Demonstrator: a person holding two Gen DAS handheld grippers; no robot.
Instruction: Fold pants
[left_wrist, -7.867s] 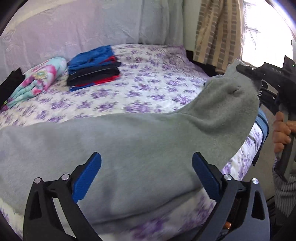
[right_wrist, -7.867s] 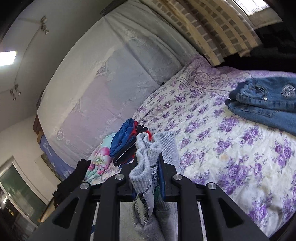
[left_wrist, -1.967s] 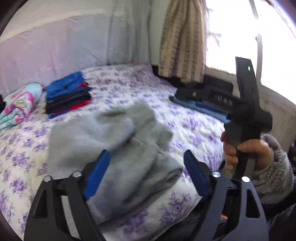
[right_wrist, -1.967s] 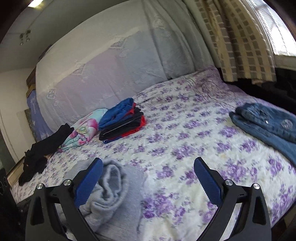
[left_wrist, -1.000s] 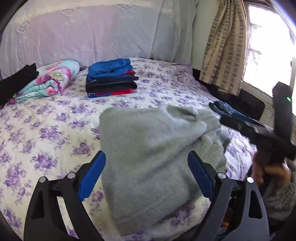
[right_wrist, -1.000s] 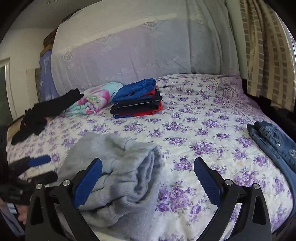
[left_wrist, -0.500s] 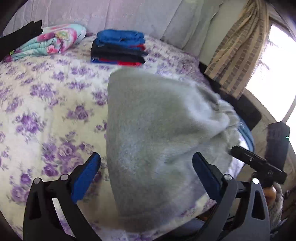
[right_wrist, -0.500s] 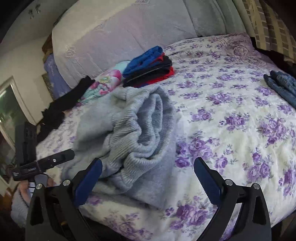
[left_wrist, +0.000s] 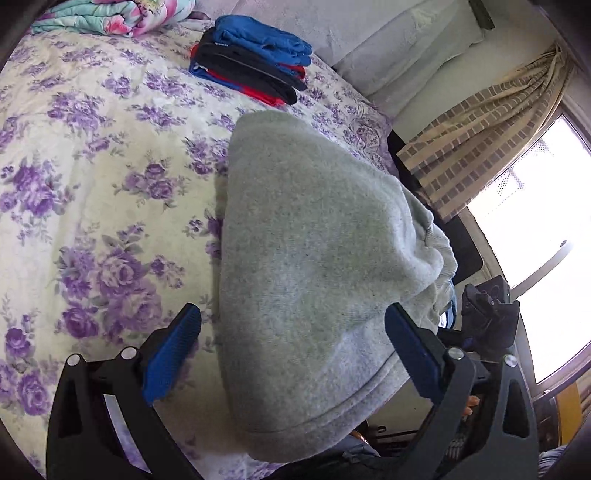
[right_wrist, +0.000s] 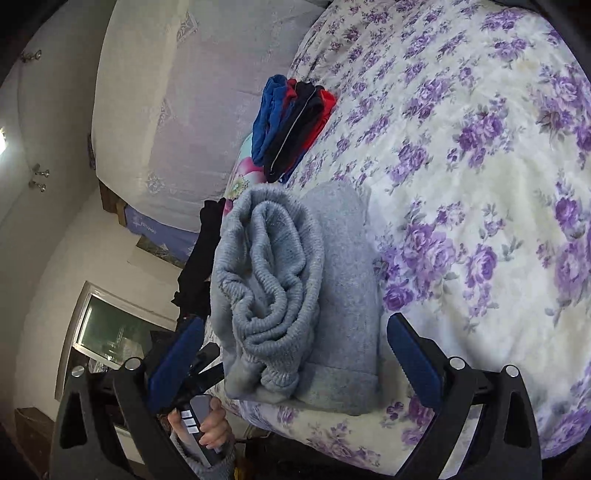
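The grey pants (left_wrist: 314, 258) lie as a folded bundle on the flowered bed (left_wrist: 92, 166), near its front edge. My left gripper (left_wrist: 291, 325) is open, its blue pads (left_wrist: 173, 347) either side of the bundle's smooth end without pressing it. From the opposite side, my right gripper (right_wrist: 295, 328) is open too, and the pants (right_wrist: 295, 280) show their ribbed waistband and rolled layers between its jaws. A hand (right_wrist: 212, 424) holds the left gripper at the lower left of the right wrist view. The right gripper's black body (left_wrist: 487, 314) shows beyond the bundle.
A stack of folded blue, black and red clothes (left_wrist: 255, 66) sits further back on the bed, beside a flowered pillow (left_wrist: 110, 14). A checked curtain (left_wrist: 480, 140) and bright window are past the bed. A black garment (right_wrist: 199, 258) hangs beyond the bundle.
Both grippers have dropped and rolled, closing in on the bundle from opposite ends, so it now fills more of each view. The pants lie where they were a second ago.
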